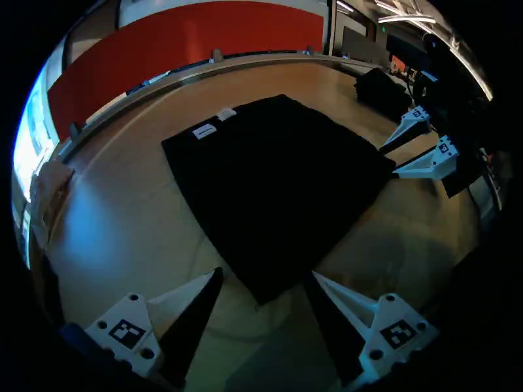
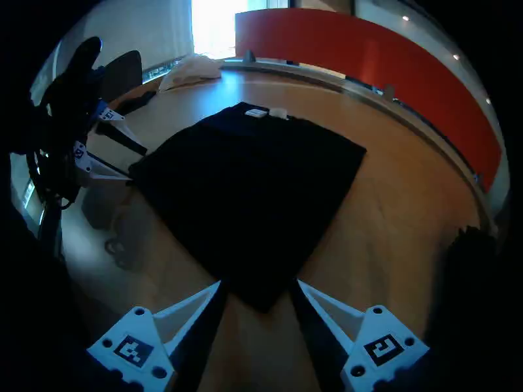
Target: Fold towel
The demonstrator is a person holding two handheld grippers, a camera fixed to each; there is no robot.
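A black towel (image 1: 274, 189) lies spread flat on the wooden table (image 1: 131, 222), with two small white labels (image 1: 204, 130) near its far corner. My left gripper (image 1: 265, 274) is open, and the towel's near corner lies between its fingers, not pinched. In the right gripper view the towel (image 2: 248, 183) points another corner between the open fingers of my right gripper (image 2: 256, 284). Each gripper also appears in the other's view: the right gripper (image 1: 389, 162) open at the towel's right corner, the left gripper (image 2: 137, 166) open at the towel's left corner.
A raised rim and a red wall panel (image 1: 189, 39) bound the table's far side. A beige cloth (image 2: 193, 65) lies at one far end, a dark folded pile (image 1: 382, 88) at another. A dark chair (image 2: 124, 72) stands behind the table. Bare wood surrounds the towel.
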